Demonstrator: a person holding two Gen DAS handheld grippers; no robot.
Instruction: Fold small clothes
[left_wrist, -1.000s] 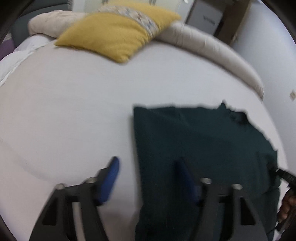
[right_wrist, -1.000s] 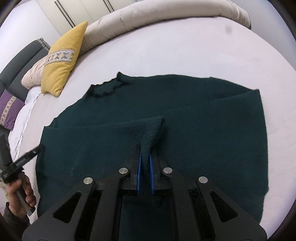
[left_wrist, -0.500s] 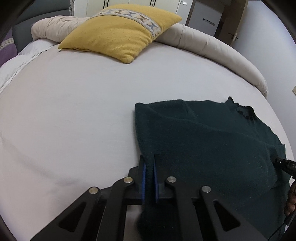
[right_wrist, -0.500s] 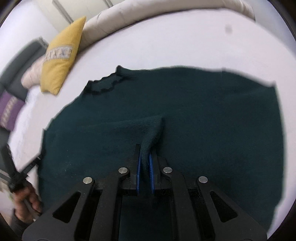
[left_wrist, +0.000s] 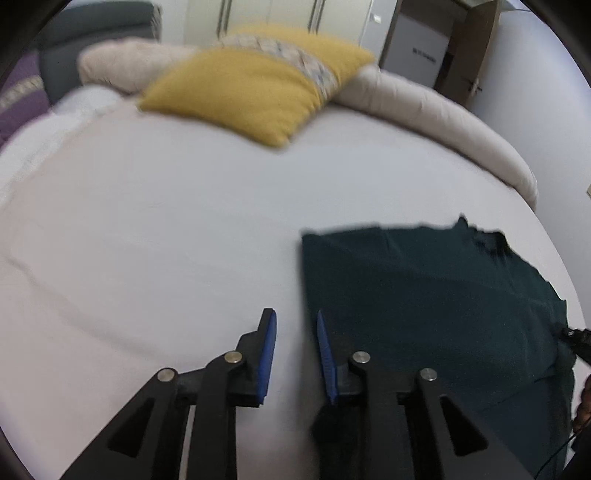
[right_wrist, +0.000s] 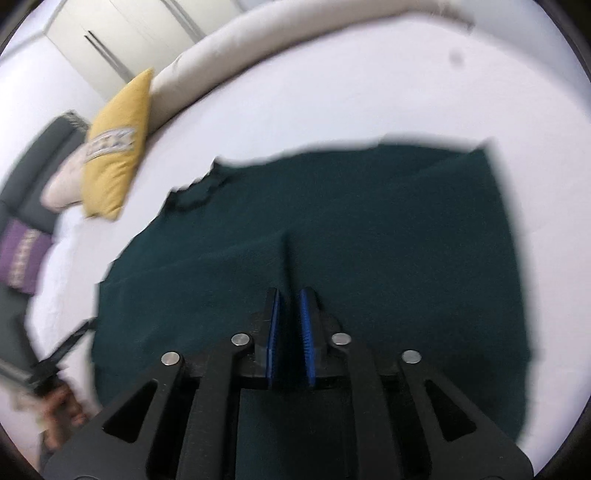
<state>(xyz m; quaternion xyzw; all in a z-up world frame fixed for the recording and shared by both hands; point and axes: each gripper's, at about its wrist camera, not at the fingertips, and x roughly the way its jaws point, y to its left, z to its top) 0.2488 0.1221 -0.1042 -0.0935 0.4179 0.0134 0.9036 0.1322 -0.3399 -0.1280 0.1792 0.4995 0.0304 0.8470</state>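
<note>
A dark green knit sweater (left_wrist: 424, 295) lies flat on the white bed (left_wrist: 166, 240); it also fills the middle of the right wrist view (right_wrist: 351, 240). My left gripper (left_wrist: 293, 325) is open and empty, straddling the sweater's left edge just above the sheet. My right gripper (right_wrist: 290, 302) is slightly open over the middle of the sweater, with a folded sleeve edge (right_wrist: 288, 254) lying just ahead of the pads. The collar (right_wrist: 195, 192) points toward the pillows.
A yellow pillow (left_wrist: 255, 85) and a long beige bolster (left_wrist: 443, 122) lie at the head of the bed. A purple cushion (right_wrist: 22, 254) sits at the far side. The other hand and gripper show at the sweater's edge (right_wrist: 55, 362).
My left gripper was shut on the sweater's edge half a second ago and has opened and let go. My right gripper has released the pinched sleeve fold, which now lies flat.
</note>
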